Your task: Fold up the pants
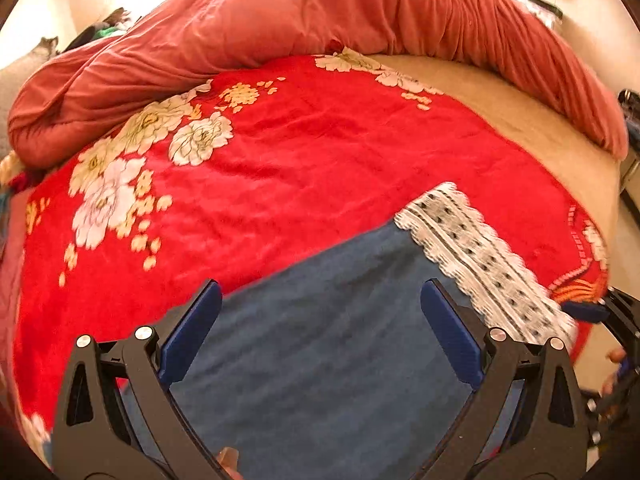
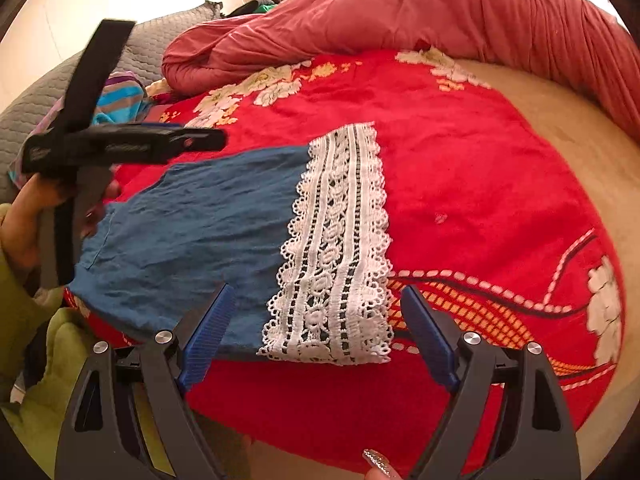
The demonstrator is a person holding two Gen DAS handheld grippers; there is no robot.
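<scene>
pants (image 2: 192,232), one blue pair with one lace hem (image 2: 336,248), on one red blanket (image 2: 460,168); both tools, left tool (image 1: 320,300) and right tool (image 2: 316,304), spread apart, empty.

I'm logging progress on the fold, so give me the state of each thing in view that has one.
blue pants: lying flat on the blanket, held by neither gripper
lace cuff: flat, spread out
left gripper: open, over the pants
right gripper: open, over the lace cuff
red floral blanket: spread out
pink quilt: bunched up
</scene>
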